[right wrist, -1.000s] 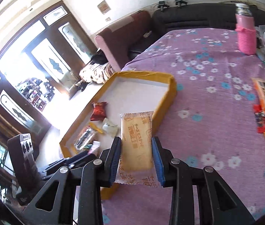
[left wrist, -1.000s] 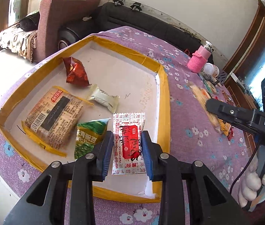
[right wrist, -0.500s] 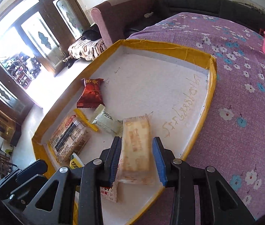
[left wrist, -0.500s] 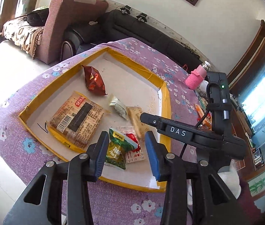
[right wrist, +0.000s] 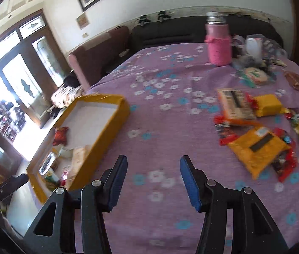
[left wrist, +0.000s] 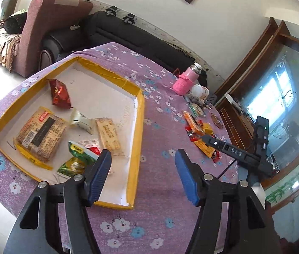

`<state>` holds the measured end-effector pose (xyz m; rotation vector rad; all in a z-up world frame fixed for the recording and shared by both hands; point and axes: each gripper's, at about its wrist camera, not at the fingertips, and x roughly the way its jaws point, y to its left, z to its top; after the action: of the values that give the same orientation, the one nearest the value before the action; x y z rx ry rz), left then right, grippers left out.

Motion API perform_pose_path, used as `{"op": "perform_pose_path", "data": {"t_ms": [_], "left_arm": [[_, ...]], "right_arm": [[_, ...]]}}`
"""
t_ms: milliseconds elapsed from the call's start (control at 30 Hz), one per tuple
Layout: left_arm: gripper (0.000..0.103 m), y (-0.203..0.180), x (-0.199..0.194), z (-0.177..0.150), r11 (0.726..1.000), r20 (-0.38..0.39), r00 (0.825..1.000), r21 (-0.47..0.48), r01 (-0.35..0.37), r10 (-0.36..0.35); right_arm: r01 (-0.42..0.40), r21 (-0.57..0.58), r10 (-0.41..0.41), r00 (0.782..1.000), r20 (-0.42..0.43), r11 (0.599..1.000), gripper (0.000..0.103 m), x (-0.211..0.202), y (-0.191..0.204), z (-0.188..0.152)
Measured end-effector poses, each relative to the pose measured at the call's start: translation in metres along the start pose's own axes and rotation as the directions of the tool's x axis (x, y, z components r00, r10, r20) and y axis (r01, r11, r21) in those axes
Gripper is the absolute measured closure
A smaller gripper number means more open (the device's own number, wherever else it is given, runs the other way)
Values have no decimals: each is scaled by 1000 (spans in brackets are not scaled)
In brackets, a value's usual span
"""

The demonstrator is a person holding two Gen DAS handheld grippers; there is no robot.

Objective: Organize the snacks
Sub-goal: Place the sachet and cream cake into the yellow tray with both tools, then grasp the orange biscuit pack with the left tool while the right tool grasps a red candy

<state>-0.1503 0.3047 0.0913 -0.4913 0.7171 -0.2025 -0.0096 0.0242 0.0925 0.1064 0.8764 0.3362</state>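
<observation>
A shallow yellow-rimmed tray point(left wrist: 139, 114) point(right wrist: 109, 124) lies on the purple flowered cloth. In it rest a red pouch point(left wrist: 60, 94), a large tan packet point(left wrist: 40, 135), a small white packet point(left wrist: 82, 121), a beige biscuit bar point(left wrist: 108, 134), a red-and-white sachet point(left wrist: 91, 146) and a green pea bag point(left wrist: 76, 158). My left gripper point(left wrist: 143, 169) hovers over the tray's right rim, jaws opening, nothing between them. My right gripper point(right wrist: 152, 177) is above bare cloth right of the tray, jaws opening and empty. Loose snacks point(right wrist: 255, 127) point(left wrist: 202, 135) lie in a heap to the right.
A pink-sleeved flask point(right wrist: 218, 42) point(left wrist: 187, 80) stands at the far side beside small clutter point(right wrist: 255, 72). The right gripper's black body point(left wrist: 240, 154) reaches over the snack heap. A dark sofa and a pink armchair point(left wrist: 50, 27) stand beyond the table.
The left gripper let go of the red-and-white sachet in the tray, rose and opened. The right gripper carried the biscuit bar into the tray, released it and swung right toward the snack heap.
</observation>
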Motion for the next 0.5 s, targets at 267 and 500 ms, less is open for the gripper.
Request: {"op": "perform_pose_path", "data": {"t_ms": [267, 500], "left_arm": [[40, -42, 35, -16, 997, -100, 995, 73, 31, -24], [40, -57, 39, -19, 993, -114, 993, 112, 22, -10]], "right_arm": [[226, 184, -225, 974, -27, 956, 47, 13, -139, 36], [196, 130, -175, 973, -153, 972, 51, 71, -138, 42]]}}
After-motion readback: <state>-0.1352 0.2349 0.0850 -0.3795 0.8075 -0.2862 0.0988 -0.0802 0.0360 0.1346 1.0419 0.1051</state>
